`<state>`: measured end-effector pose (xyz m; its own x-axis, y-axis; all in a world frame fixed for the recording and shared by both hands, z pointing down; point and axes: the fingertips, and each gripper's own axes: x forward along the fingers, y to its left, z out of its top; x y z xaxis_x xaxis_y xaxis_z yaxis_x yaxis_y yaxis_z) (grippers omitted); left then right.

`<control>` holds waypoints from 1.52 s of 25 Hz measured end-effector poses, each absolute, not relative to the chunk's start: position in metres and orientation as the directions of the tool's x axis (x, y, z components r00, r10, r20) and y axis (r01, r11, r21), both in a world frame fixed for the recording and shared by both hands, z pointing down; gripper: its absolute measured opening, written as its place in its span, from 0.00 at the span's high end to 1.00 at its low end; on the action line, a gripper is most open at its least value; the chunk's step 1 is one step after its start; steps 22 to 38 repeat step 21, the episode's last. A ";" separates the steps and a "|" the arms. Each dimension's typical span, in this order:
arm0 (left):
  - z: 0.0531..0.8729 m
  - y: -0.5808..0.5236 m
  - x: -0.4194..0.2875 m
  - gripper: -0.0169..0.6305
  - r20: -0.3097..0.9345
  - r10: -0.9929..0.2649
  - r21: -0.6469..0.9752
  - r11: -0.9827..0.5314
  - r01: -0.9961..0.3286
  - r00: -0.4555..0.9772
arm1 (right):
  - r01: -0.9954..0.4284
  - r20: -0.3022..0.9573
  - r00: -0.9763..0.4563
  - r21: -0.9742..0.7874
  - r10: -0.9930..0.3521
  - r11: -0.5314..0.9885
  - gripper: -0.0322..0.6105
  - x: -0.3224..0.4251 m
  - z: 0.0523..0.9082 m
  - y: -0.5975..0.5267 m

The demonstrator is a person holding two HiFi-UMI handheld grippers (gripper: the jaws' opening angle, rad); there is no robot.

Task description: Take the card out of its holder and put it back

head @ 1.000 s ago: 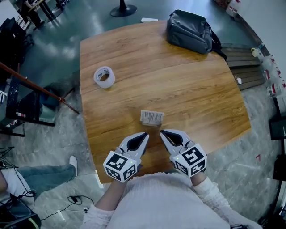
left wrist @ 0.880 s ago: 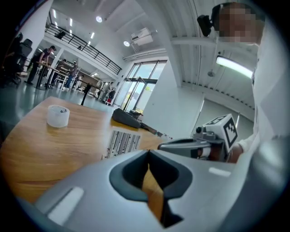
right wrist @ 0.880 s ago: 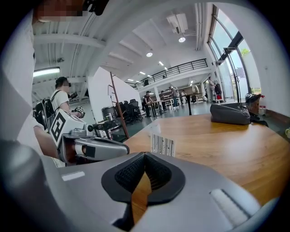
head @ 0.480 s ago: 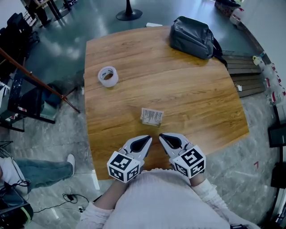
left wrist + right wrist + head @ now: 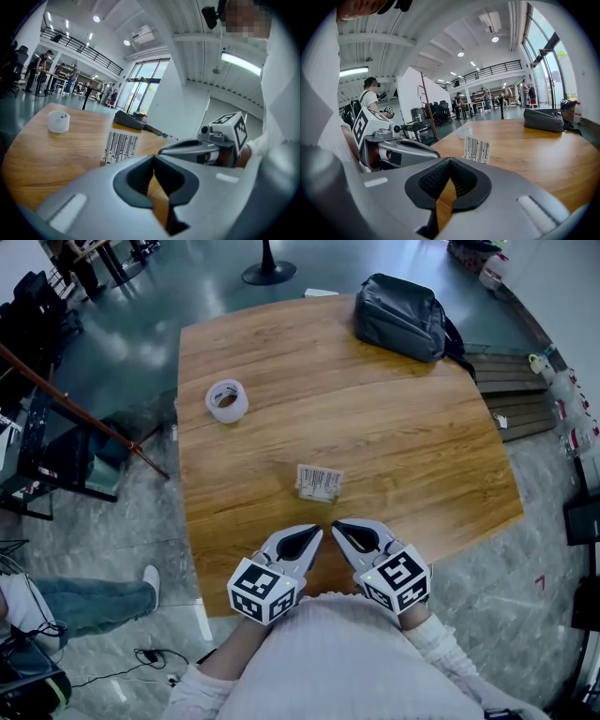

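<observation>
Your left tongs and right tongs are at the near edge of the bench, with their tips angled toward each other and almost touching. Both are clenched with nothing in them. In each gripper view the jaws meet at the tip, and only the bench wood shows through the gap behind them. The card (the white one printed with black bars) stands upright just beyond your tips. It is closer to the near edge than to the middle of the bench and clear of both tongs. Its holder is too small to make out clearly. A roll of tape lies toward the left edge, well apart from the card. A dark bag sits at the far edge, toward the far right corner.
</observation>
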<state>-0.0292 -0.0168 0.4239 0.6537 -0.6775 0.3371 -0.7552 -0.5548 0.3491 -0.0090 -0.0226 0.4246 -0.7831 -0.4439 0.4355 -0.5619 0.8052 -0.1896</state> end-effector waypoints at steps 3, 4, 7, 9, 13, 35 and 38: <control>0.425 -0.016 -0.030 0.96 0.339 -0.678 0.349 -0.554 -0.756 0.653 | -0.560 0.440 -0.782 -0.187 -0.441 0.807 0.96 -0.010 0.426 -0.021; 0.425 -0.016 -0.031 0.96 0.338 -0.679 0.348 -0.553 -0.757 0.652 | -0.559 0.441 -0.782 -0.186 -0.440 0.808 0.96 -0.010 0.426 -0.021; 0.424 -0.015 -0.032 0.96 0.338 -0.681 0.347 -0.552 -0.759 0.650 | -0.550 0.441 -0.787 -0.185 -0.432 0.814 0.96 -0.013 0.425 -0.019; 0.425 -0.015 -0.031 0.96 0.341 -0.678 0.347 -0.553 -0.757 0.651 | -0.542 0.441 -0.791 -0.183 -0.424 0.820 0.96 -0.015 0.425 -0.018; 0.426 -0.013 -0.030 0.96 0.349 -0.673 0.344 -0.555 -0.757 0.652 | -0.535 0.450 -0.790 -0.176 -0.416 0.826 0.96 -0.016 0.425 -0.015; 0.427 -0.008 -0.031 0.96 0.354 -0.663 0.348 -0.561 -0.751 0.659 | -0.535 0.460 -0.782 -0.152 -0.420 0.831 0.96 -0.015 0.425 -0.014; 0.427 -0.008 -0.031 0.96 0.354 -0.663 0.348 -0.561 -0.751 0.659 | -0.535 0.460 -0.782 -0.152 -0.420 0.831 0.96 -0.015 0.425 -0.014</control>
